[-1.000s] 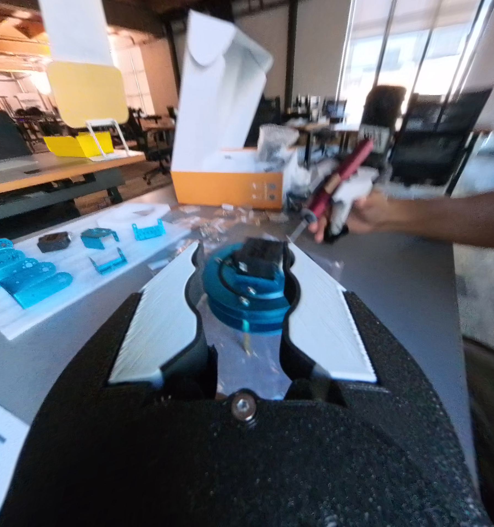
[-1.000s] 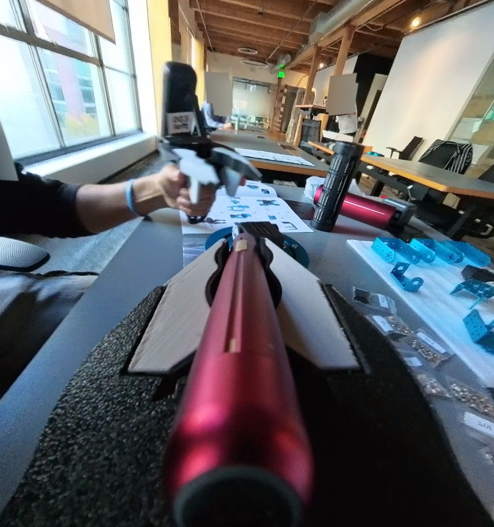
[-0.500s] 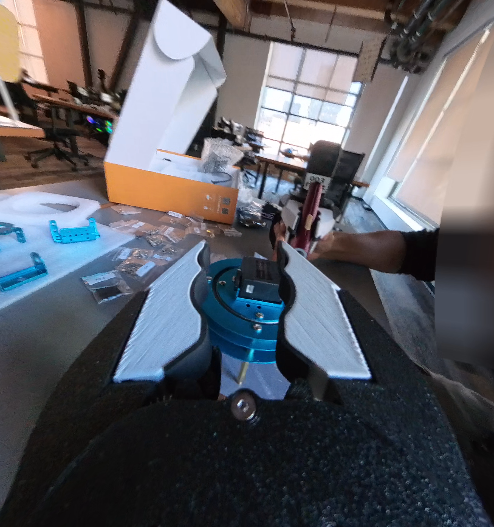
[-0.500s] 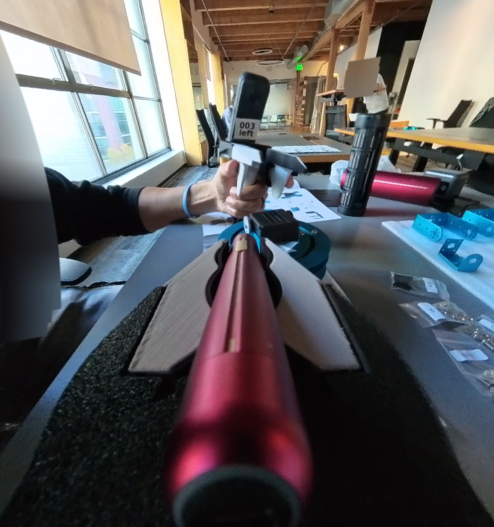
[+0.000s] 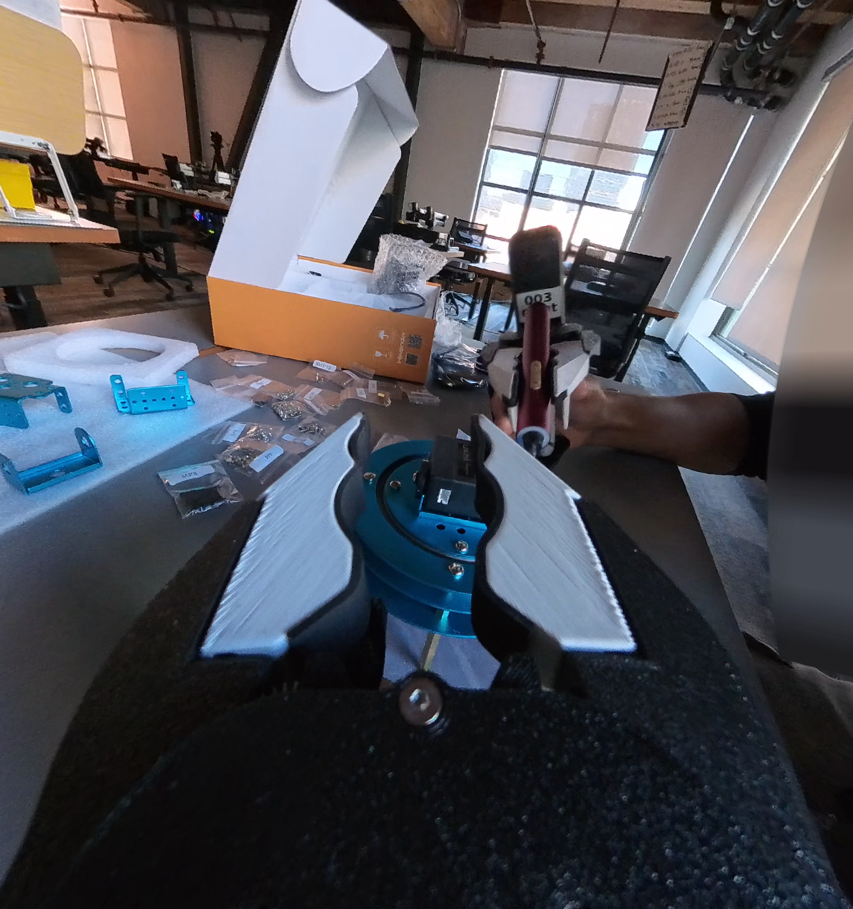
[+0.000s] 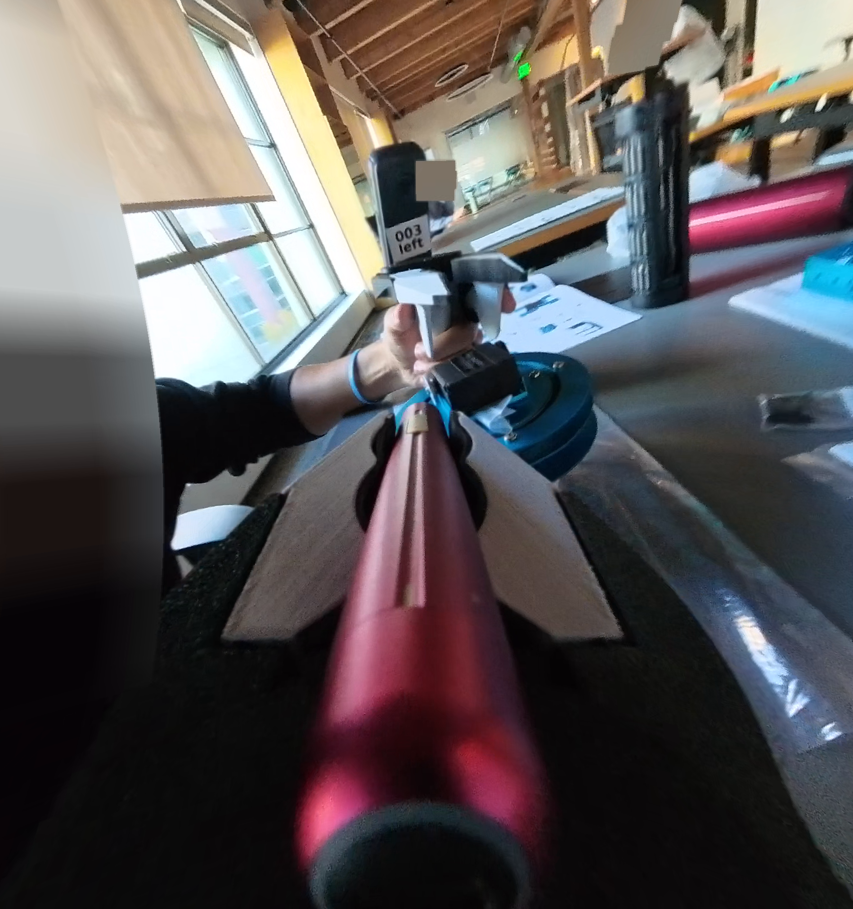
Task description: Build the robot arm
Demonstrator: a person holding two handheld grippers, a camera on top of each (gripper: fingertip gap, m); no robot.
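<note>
My left gripper (image 5: pixel 419 433) is shut on a blue round base (image 5: pixel 414 556) that carries a black servo block (image 5: pixel 451 472), and holds it just above the grey table (image 5: pixel 94 565). The block sits against the right finger. My right gripper (image 6: pixel 424 428) is shut on a red screwdriver (image 6: pixel 414 565) that runs forward between its fingers. The screwdriver's tip sits right at the edge of the servo block (image 6: pixel 473 374) on the blue base (image 6: pixel 557 418). The left gripper (image 6: pixel 449 315) shows above it, a hand on its handle. The right gripper (image 5: pixel 537 378) shows beyond the base.
An open orange box with a raised white lid (image 5: pixel 316 319) stands at the back. Blue metal brackets (image 5: pixel 148 393) lie on white foam at the left, small bags of screws (image 5: pixel 267 452) beside them. A black ribbed cylinder (image 6: pixel 655 206), a red cylinder (image 6: pixel 759 211) and a printed sheet (image 6: pixel 572 319) lie beyond. The grippers' ends are close to 11 cm from one another. To reach the black ribbed cylinder (image 6: pixel 655 206) in a straight line is about 25 cm for my left fingers, about 35 cm for my right.
My left gripper has swung right with the blue base still in it. My right gripper has brought the screwdriver closer, so its tip now meets the servo block.
</note>
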